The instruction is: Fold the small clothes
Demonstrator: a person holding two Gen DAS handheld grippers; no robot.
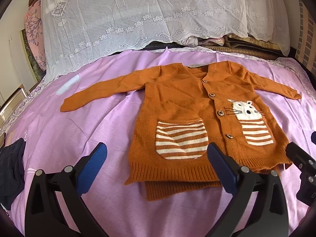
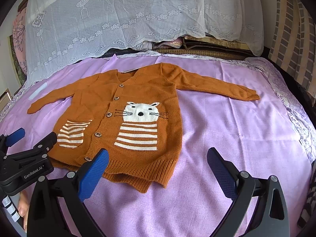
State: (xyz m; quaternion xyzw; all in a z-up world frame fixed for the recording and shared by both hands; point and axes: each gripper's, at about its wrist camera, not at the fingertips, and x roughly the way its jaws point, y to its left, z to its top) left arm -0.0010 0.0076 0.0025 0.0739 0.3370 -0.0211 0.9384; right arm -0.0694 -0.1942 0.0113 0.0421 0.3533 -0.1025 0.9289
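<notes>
An orange knit cardigan (image 1: pixel 181 108) with a white cat motif, striped pockets and wooden buttons lies flat, front up, on a pink sheet (image 1: pixel 79 130), both sleeves spread outward. The same cardigan (image 2: pixel 126 106) fills the middle left of the right wrist view. My left gripper (image 1: pixel 157 158) hovers open over the hem and left pocket, holding nothing. My right gripper (image 2: pixel 158 162) hangs open above the cardigan's lower right hem corner, also with nothing in it. The left gripper (image 2: pixel 29 138) shows at the left edge of the right wrist view, near a hand (image 2: pixel 22 207).
A white lace cover (image 1: pixel 138 13) drapes over piled bedding at the back. A dark garment (image 1: pixel 11 169) lies at the left edge of the sheet. Patterned fabric (image 2: pixel 292 35) rises at the right. Bare pink sheet (image 2: pixel 237 130) spreads to the right of the cardigan.
</notes>
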